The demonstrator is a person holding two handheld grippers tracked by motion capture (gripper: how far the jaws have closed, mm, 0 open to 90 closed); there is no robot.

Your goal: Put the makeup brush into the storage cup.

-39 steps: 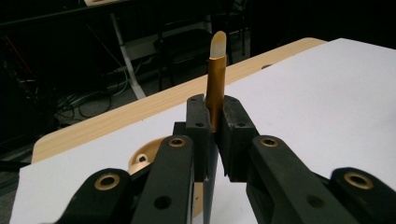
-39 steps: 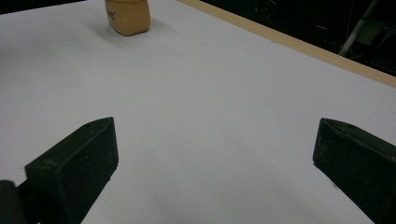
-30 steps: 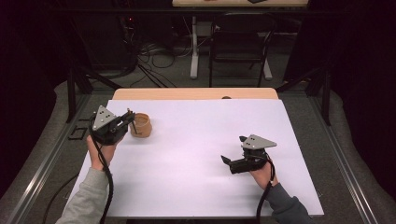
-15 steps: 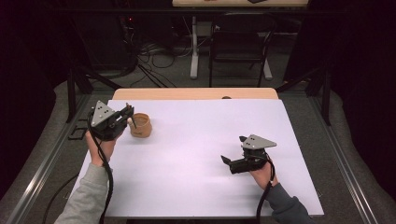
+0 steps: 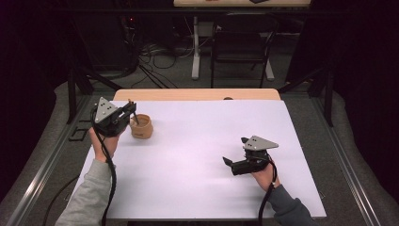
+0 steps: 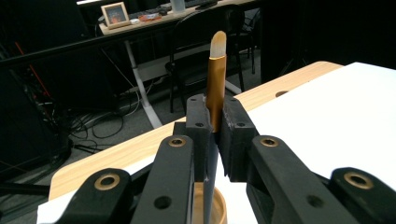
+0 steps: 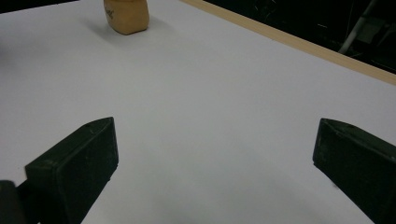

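The left gripper [image 5: 133, 111] is seen at left of the high view, jaws clamped on a brush [image 6: 215, 79], held upright above a tan cup [image 5: 141, 126]; the right gripper [image 5: 236, 151] is held lower right, jaws spread wide over the white table [image 5: 197, 141], nothing gripped.

High view: fixed overhead on the person's side, facing forward and down, takes in the whole white table [image 5: 197, 160], both forearms, floor and a chair beyond. Left gripper view: rides the left gripper [image 6: 215, 140], close-up along its jaws, aimed level past the table's far wooden edge [image 6: 140, 144] into the dark room. Right gripper view: rides the right gripper [image 7: 215, 163], low over the tabletop, angled across it. Shared: tan cup [image 5: 140, 126] shows in high view, far off in right gripper view [image 7: 126, 15]; its rim sits below the left jaws [image 6: 218, 210]
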